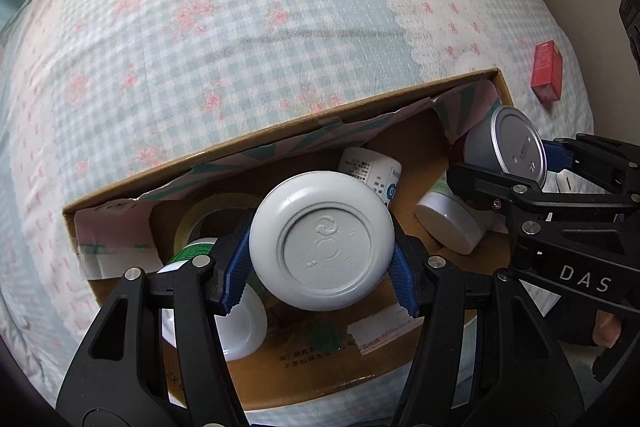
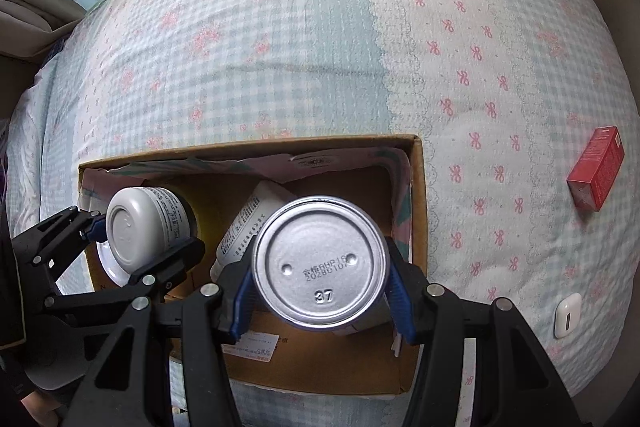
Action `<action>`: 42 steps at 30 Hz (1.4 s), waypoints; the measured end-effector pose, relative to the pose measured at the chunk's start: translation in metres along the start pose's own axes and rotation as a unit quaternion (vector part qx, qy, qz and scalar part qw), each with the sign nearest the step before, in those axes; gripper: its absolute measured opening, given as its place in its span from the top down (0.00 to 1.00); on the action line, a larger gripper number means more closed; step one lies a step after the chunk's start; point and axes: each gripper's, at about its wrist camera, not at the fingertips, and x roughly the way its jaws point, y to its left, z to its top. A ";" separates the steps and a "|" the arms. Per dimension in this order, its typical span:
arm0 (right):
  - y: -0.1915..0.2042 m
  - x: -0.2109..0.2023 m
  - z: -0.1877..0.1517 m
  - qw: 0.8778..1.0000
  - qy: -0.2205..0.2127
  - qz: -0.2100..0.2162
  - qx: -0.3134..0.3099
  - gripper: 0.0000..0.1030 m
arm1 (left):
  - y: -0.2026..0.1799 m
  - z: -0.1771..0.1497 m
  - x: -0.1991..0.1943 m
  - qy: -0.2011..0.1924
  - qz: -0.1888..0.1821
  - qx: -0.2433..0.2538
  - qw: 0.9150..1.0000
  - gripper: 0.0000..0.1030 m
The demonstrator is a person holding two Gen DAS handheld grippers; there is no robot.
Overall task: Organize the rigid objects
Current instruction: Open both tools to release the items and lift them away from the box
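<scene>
- Checked bedspread point(image 2: 280, 67) w/ open cardboard box point(image 2: 418, 195).
- Left gripper point(image 1: 320, 277) clamps grey-capped jar point(image 1: 320, 241); right gripper point(image 2: 322, 301) clamps metal can point(image 2: 322, 263).
- Both base-down directly over box; can nearer box's right wall.

The left gripper point(image 1: 320, 263) points down into a cardboard box point(image 1: 280, 131) on the bed point(image 1: 200, 27), its blue fingers point(image 1: 236, 267) clamped on a grey jar point(image 1: 322, 241), base toward the camera. Below it in the box lie a tape roll point(image 1: 196, 219), a white bottle point(image 1: 240, 331), a labelled tube point(image 1: 372, 167) and a white-capped tube point(image 1: 448, 223). At right, the right gripper point(image 1: 520, 155) grips a metal can point(image 1: 508, 143) over the box corner. A red carton point(image 1: 547, 71) lies on the bed, apart from the box.
</scene>
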 end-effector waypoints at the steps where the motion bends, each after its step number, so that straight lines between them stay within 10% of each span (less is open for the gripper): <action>1: -0.001 0.001 0.001 1.000 -0.001 0.004 0.004 0.49 | 0.000 0.001 0.000 0.001 0.004 0.003 1.000 0.40; 3: -0.005 0.002 0.002 1.000 -0.007 0.017 0.022 0.37 | -0.001 0.002 -0.003 -0.001 0.007 0.011 1.000 0.00; 6: -0.008 -0.004 0.002 0.998 -0.035 0.043 0.036 0.02 | 0.000 0.001 -0.013 -0.006 0.022 0.020 1.000 0.00; 32: 0.022 -0.098 -0.058 0.992 -0.123 0.031 -0.011 0.00 | 0.001 -0.067 -0.122 -0.102 0.054 -0.018 0.993 0.00; 42: 0.013 -0.165 -0.125 0.987 -0.162 -0.014 0.003 0.00 | -0.028 -0.097 -0.184 -0.163 0.075 0.051 0.982 0.00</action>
